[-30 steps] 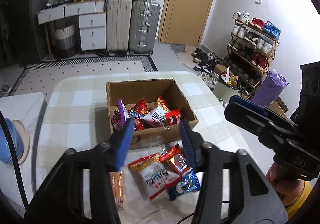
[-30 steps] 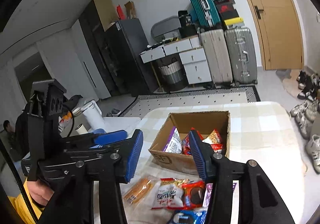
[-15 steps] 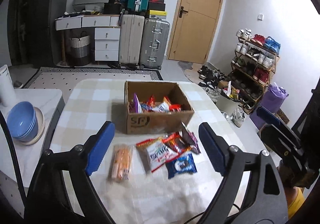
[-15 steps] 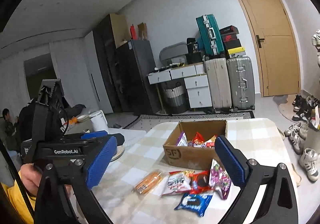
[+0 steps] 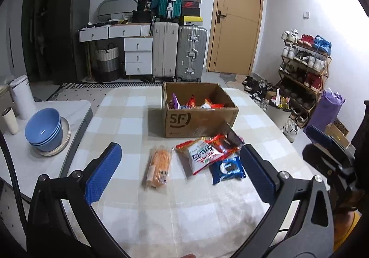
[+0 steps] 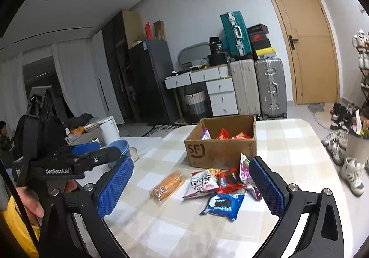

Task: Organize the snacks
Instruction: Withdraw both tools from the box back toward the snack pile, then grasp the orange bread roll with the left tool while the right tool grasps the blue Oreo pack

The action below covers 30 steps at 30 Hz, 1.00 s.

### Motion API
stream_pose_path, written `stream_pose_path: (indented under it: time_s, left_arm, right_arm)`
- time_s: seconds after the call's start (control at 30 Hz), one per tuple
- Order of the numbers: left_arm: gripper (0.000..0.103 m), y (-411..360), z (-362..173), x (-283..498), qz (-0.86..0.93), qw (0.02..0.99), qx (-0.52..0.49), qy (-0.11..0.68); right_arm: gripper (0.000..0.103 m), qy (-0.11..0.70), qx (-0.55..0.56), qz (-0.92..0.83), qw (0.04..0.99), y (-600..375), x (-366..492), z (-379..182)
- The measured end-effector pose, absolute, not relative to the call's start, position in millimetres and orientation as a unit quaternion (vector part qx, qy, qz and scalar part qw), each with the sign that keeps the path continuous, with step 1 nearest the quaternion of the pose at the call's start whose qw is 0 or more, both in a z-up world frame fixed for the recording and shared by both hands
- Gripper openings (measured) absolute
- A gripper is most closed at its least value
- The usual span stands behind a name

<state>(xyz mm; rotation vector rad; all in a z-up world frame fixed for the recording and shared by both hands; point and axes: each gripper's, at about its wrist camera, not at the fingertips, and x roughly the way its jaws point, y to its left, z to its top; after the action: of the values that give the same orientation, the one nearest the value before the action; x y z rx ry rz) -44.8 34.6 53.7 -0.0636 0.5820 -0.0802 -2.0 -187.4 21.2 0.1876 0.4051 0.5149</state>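
Observation:
An open cardboard box (image 5: 198,119) (image 6: 219,152) with several snack packets inside stands on the checked table. In front of it lie an orange packet (image 5: 159,167) (image 6: 167,185), a white-and-red packet (image 5: 201,156), a red packet (image 5: 222,142), a blue cookie packet (image 5: 227,169) (image 6: 222,203) and a purple packet (image 6: 245,170) leaning by the box. My left gripper (image 5: 180,148) hovers short of the packets, its jaws still opening and holding nothing. My right gripper (image 6: 191,161) is open and empty, also back from the packets.
Left of the table, a white side counter carries stacked blue bowls (image 5: 43,129) and a white kettle (image 5: 22,96). Suitcases (image 5: 180,53) and drawers stand by the far wall. A shoe rack (image 5: 304,69) and a purple bag (image 5: 325,110) are to the right.
Both grippers have drawn back from the box toward the near table edge, and their jaws have spread from narrow to wide. The snacks now sit farther ahead.

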Motion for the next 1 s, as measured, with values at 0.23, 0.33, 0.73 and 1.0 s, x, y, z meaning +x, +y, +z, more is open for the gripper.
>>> stream_pose_path:
  time_s: [0.23, 0.33, 0.73, 1.0]
  left_arm:
    - [0.102, 41, 38, -31, -0.04, 0.949, -0.05, 0.308]
    - [0.102, 41, 29, -24, -0.036, 0.948, -0.05, 0.313]
    - [0.102, 52, -45, 8, -0.019, 0.928, -0.056, 0.369]
    - [0.102, 60, -96, 59, -0.004, 0.91, -0.056, 0.412]
  right_arm:
    - [0.102, 0.212, 0.104, 0.255, 0.938, -190, 6, 16]
    - [0.102, 0.222, 0.103, 0.255, 0.936, -188, 8, 13]
    - [0.102, 0.335, 0.095, 0.228, 0.909, -174, 41, -56]
    - [0.102, 0.418, 0.091, 0.198, 0.882, -167, 85, -105]
